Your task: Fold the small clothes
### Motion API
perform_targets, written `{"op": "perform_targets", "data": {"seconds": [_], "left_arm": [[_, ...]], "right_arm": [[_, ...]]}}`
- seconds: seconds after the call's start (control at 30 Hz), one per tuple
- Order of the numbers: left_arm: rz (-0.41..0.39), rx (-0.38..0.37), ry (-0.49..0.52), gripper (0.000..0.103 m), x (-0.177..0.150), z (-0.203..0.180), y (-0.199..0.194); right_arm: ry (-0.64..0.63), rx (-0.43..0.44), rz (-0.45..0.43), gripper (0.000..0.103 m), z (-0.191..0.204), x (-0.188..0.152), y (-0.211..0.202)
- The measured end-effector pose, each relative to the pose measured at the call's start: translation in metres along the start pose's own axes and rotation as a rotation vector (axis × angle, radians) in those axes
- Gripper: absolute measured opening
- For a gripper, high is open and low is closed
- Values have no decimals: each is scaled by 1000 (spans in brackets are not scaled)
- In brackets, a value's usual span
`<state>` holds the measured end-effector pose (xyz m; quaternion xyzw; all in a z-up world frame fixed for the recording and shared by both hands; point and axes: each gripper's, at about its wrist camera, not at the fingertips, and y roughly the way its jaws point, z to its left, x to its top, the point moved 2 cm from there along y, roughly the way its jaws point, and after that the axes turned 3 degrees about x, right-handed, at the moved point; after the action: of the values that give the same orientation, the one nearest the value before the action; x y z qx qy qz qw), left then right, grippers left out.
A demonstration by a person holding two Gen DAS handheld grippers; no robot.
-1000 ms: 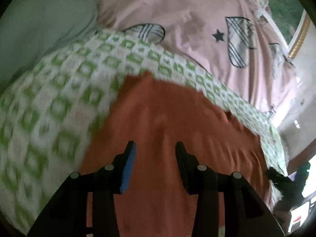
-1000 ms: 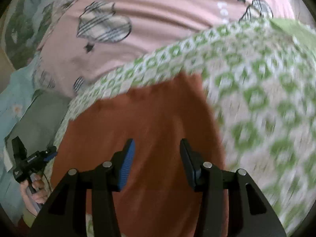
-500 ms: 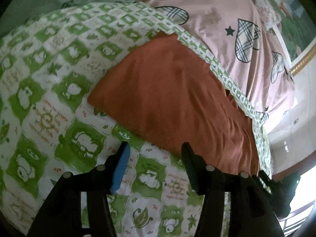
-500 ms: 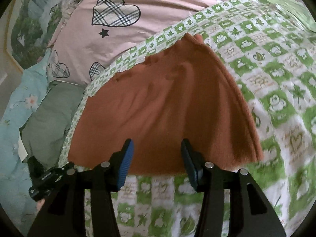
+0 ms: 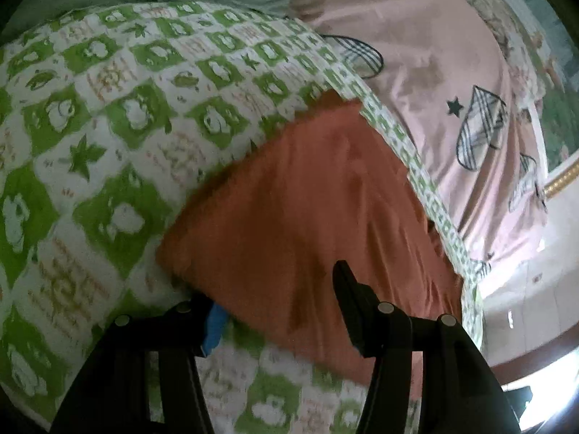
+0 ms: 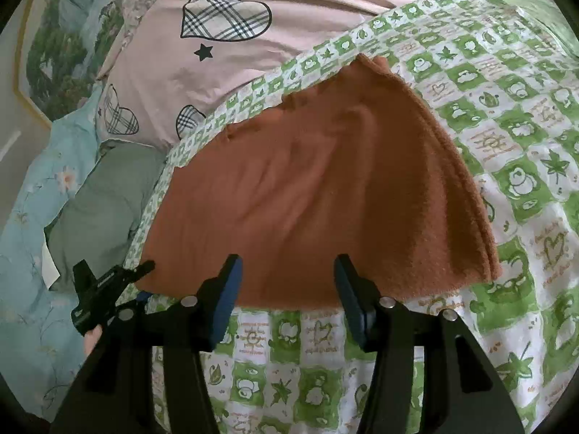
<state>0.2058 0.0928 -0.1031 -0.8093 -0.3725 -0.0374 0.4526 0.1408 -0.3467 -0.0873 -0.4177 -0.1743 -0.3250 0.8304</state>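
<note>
Your right gripper (image 6: pixel 286 291) is spread wide, holding nothing, just at the near edge of the rust-orange cloth (image 6: pixel 325 195). Your left gripper (image 5: pixel 280 302) is also spread, its left finger tucked under the cloth's (image 5: pixel 307 217) near corner, right finger over it, nothing clamped. The cloth lies folded flat on the green-checked blanket (image 6: pixel 506 137). Beyond the cloth sits the pink heart-print pillow (image 6: pixel 289 18); left of the cloth, a grey-green pillow (image 6: pixel 105 195).

Soft daylight; glare burns white low and right of the orange cloth (image 5: pixel 311 209) in the left view, which smears with blur. Right view sharper; both curve darkly at the rims.
</note>
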Motion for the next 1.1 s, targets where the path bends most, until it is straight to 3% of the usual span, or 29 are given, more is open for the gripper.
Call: {"op": "perform_targets", "data": {"seconds": [0.1,0.17,0.23,0.33,0.47,0.6,0.7,0.77,0.87,1.0,1.1], "left_arm": [[-34,38,12,45,9,-5,6],[-43,53,48,14,14,-12,12],[-44,54,63,10,18,-18,14],[-101,51,164,8,17,-47,0],[-165,-19,357,7,0,-110,-23],[-149,-79,569,7,-42,-173,-20],[-112,-63,724,7,-87,-208,2],[-74,-48,789,7,-113,-218,24],[-30,-4,842,7,-140,-218,48],[-84,40,900,7,-149,-220,47],[-128,63,953,7,-154,-225,42]], "right_arm": [[6,10,5,55,-2,4,4],[8,14,6,55,-4,9,7],[7,25,5,55,-7,16,9],[26,51,-3,55,-15,27,8],[62,85,4,55,-30,43,8],[101,147,25,55,-40,59,12],[122,195,60,55,-41,72,21],[125,210,88,55,-39,80,32],[131,224,141,66,-33,90,53],[109,256,200,79,-18,102,81],[91,254,266,79,-5,112,114]]}}
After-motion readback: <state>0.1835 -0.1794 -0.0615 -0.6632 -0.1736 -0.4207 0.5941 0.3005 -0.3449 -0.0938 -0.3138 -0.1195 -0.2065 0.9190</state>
